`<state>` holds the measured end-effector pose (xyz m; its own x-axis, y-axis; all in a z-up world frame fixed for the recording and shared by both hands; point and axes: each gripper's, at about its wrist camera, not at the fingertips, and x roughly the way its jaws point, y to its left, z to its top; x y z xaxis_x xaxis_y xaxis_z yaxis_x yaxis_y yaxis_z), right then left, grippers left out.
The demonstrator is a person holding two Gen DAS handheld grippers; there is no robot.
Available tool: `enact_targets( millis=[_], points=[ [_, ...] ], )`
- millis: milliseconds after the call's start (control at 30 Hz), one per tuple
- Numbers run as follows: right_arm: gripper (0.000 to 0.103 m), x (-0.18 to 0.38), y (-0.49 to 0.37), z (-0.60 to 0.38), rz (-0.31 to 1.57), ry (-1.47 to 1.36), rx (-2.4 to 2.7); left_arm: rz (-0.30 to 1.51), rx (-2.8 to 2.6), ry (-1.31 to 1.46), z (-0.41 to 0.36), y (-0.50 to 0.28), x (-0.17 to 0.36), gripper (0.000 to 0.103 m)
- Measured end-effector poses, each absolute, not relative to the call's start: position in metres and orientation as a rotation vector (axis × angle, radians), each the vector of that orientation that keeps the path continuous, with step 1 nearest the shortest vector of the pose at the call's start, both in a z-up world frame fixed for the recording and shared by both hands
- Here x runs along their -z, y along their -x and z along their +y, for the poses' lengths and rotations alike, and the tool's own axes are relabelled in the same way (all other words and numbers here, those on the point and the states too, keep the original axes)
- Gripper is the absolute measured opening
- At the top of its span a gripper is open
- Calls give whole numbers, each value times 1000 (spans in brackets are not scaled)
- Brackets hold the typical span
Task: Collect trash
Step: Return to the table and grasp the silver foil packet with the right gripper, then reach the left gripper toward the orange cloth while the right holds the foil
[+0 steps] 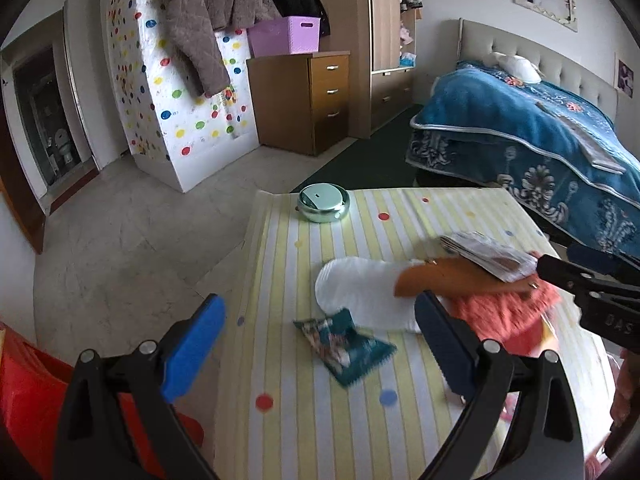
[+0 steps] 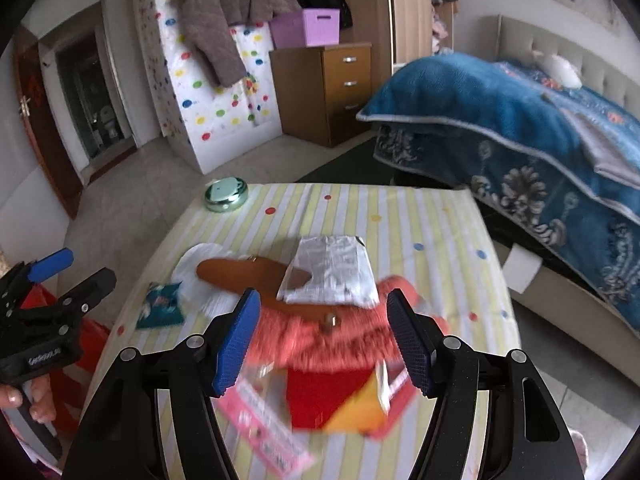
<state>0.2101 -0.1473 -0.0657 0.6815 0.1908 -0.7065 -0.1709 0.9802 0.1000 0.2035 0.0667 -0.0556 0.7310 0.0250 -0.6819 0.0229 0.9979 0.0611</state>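
A teal snack wrapper (image 1: pixel 347 347) lies on the striped table (image 1: pixel 320 420), between my left gripper's open fingers; it also shows in the right wrist view (image 2: pixel 159 311). My left gripper (image 1: pixel 320 344) is open and empty just above it. My right gripper (image 2: pixel 320 336) is open and empty over an orange fluffy bag (image 2: pixel 320 340). A white folded paper packet (image 2: pixel 329 276) rests on the bag's brown flap. A pink wrapper (image 2: pixel 272 428) and a red-and-yellow packet (image 2: pixel 344 404) lie blurred below the right gripper. A white ridged pad (image 1: pixel 360 296) lies beside the teal wrapper.
A mint round tin (image 1: pixel 323 202) stands at the table's far left corner. A red bag (image 1: pixel 28 400) hangs off the table's left side. A blue-covered bed (image 1: pixel 540 148) is to the right; a wooden drawer unit (image 1: pixel 304 100) and dotted wardrobe (image 1: pixel 192 112) are behind.
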Motion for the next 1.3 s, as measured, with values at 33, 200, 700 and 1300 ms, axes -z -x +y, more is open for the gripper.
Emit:
enact_targets(
  millis=[33, 200, 700, 1300],
  points=[
    [66, 68, -215, -147, 800, -25, -205, 754, -3, -67, 66, -207, 57, 93],
    [67, 89, -253, -139, 874, -7, -204, 778, -3, -63, 65, -224, 70, 93],
    [8, 98, -203, -144, 933, -14, -268, 797, 23, -41, 62, -191, 69, 93],
    [7, 49, -62, -196, 732, -53, -144, 814, 13, -34, 67, -127, 69, 93]
  ],
)
